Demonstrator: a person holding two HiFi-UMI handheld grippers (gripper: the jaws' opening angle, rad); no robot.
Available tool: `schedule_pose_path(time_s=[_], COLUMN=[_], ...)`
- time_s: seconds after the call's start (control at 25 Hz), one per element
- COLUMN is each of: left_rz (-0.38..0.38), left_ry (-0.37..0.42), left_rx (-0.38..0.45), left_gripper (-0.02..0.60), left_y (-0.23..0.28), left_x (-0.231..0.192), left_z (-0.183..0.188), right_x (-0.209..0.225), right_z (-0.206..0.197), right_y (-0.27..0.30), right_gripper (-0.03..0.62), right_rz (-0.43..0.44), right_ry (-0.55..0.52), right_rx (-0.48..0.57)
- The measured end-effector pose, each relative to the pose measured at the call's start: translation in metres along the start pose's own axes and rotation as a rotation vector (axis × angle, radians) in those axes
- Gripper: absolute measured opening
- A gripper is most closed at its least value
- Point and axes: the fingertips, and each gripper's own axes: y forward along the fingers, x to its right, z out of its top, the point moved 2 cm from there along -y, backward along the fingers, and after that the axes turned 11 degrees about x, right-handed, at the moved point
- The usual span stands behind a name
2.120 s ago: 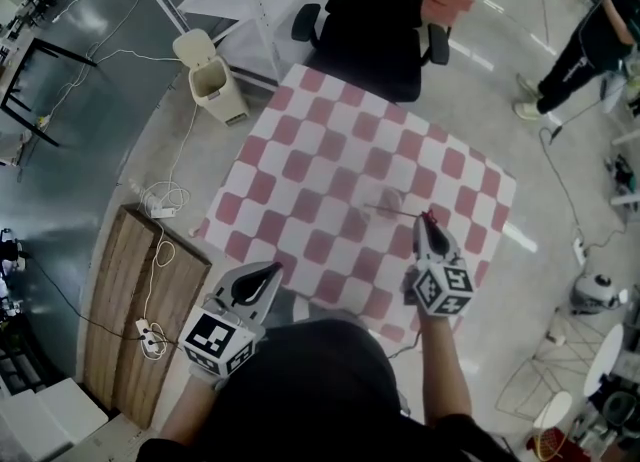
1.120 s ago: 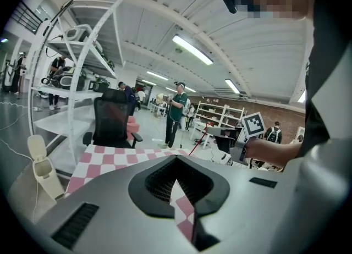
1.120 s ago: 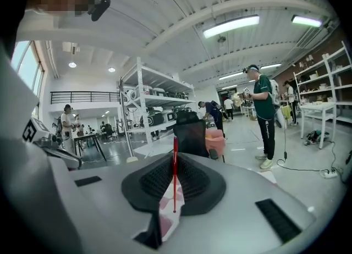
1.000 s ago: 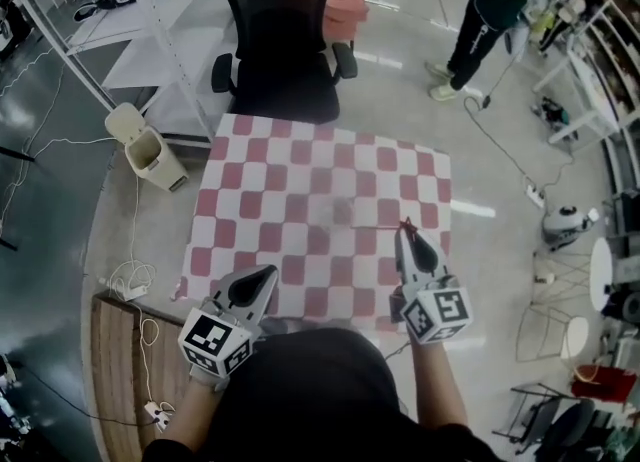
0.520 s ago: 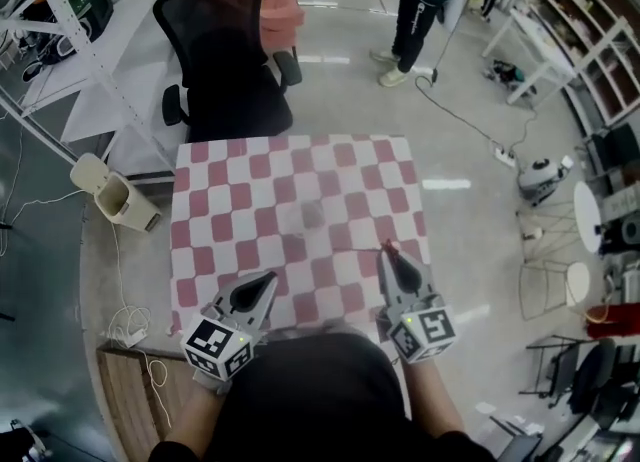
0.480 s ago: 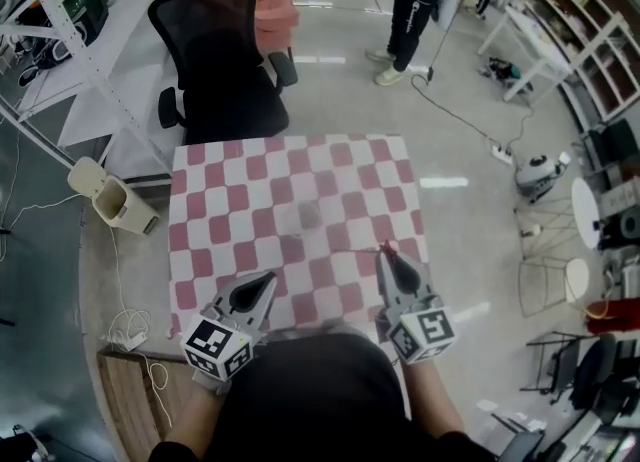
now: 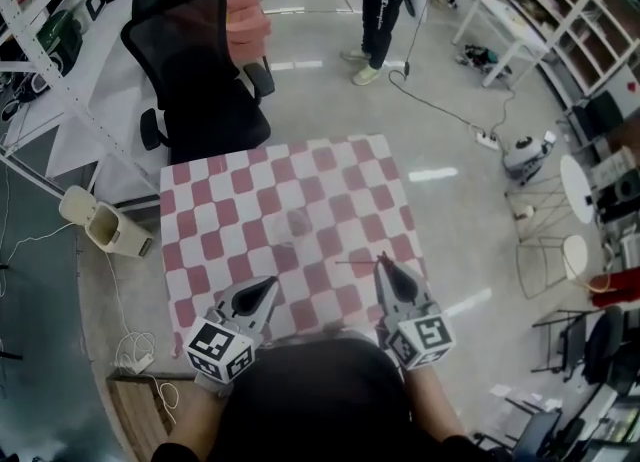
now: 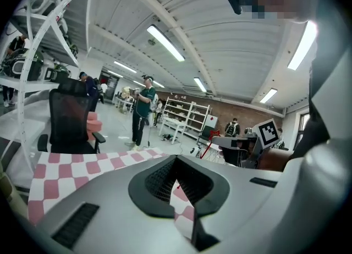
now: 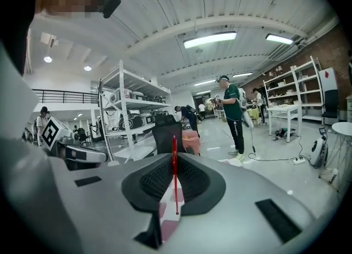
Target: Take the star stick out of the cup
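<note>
A clear cup (image 7: pixel 297 222) stands faintly visible near the middle of the red-and-white checked table (image 7: pixel 230 190). My right gripper (image 7: pixel 384 268) hangs over the table's near right part, shut on the thin red star stick (image 7: pixel 358 262), which juts left from its tips, well apart from the cup. In the right gripper view the stick (image 9: pixel 175 181) runs upright between the closed jaws of the right gripper (image 9: pixel 174 162). My left gripper (image 7: pixel 266 286) hovers at the near left edge, shut and holding nothing. The left gripper view shows the left gripper (image 8: pixel 177 165) closed, with the stick's red star (image 8: pixel 209 145) beyond it.
A black office chair (image 7: pixel 195 70) with a pink seat (image 7: pixel 246 28) behind it stands at the table's far side. A beige bin (image 7: pixel 100 226) sits on the floor to the left. A person (image 7: pixel 383 0) stands beyond, by a floor cable (image 7: pixel 450 115). Shelving (image 7: pixel 40 20) is at far left.
The head view has swung, so the table sits differently in frame. My right gripper has drawn the stick back from the cup toward the near edge. The left gripper has barely moved.
</note>
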Motion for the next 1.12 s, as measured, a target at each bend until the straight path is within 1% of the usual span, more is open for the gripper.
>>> schedule_pose_path(time_s=[0.16, 0.44, 0.72, 0.96, 1.12], left_rz=[-0.007, -0.011, -0.019, 0.003, 0.012], left_ry=[0.006, 0.014, 0.018, 0.014, 0.013], left_rx=[-0.003, -0.009, -0.025, -0.013, -0.005], left_gripper=[0.040, 0.040, 0.040, 0.040, 0.040], left_y=[0.000, -0.002, -0.003, -0.008, -0.012], left_x=[0.000, -0.001, 0.000, -0.007, -0.009], left_z=[0.003, 0.002, -0.001, 0.002, 0.004], right_x=[-0.003, -0.004, -0.004, -0.007, -0.009], right_z=[0.004, 0.004, -0.008, -0.011, -0.007], right_y=[-0.001, -0.002, -0.007, -0.006, -0.006], right_gripper=[0.031, 0.031, 0.031, 0.031, 0.031], right_rz=[0.012, 0.004, -0.010, -0.002, -0.017], right_ry=[-0.018, -0.022, -0.016, -0.025, -0.005], right_rx=[0.005, 0.016, -0.010, -0.011, -0.005])
